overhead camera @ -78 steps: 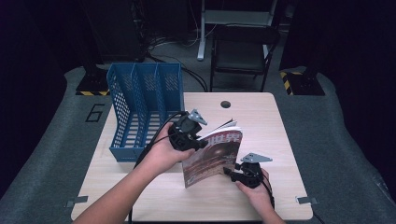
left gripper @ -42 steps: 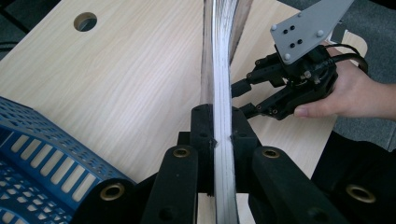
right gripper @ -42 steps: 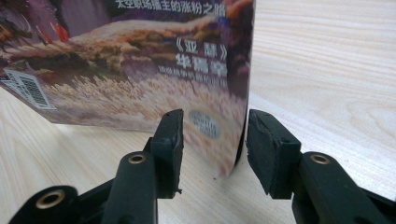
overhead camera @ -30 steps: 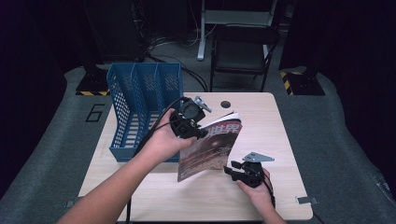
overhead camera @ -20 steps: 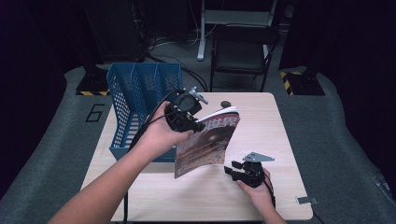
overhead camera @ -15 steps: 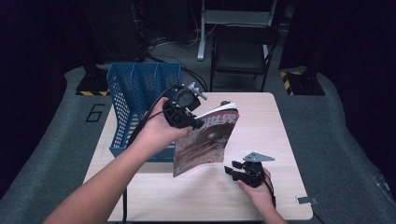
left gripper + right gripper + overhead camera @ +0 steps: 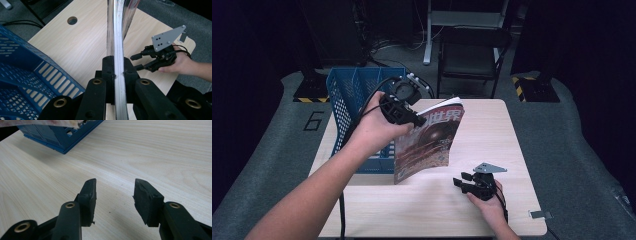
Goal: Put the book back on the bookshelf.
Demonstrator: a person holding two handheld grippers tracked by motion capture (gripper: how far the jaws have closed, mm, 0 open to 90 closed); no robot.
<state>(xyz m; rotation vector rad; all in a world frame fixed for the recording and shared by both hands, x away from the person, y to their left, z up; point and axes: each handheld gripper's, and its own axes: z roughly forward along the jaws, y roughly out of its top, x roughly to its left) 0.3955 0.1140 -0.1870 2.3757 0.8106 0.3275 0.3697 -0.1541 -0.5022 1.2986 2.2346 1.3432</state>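
Magazine [image 7: 429,140] hangs clamped in the left claw [image 7: 404,111] just beside the blue file rack [image 7: 357,100]; likely next: slot it in; right claw [image 7: 467,182] rests wide-open on the desk [image 7: 492,125]

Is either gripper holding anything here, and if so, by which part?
The left gripper is shut on the magazine, clamping its upper edge near a corner, so it hangs above the table. The right gripper is open, holding nothing.
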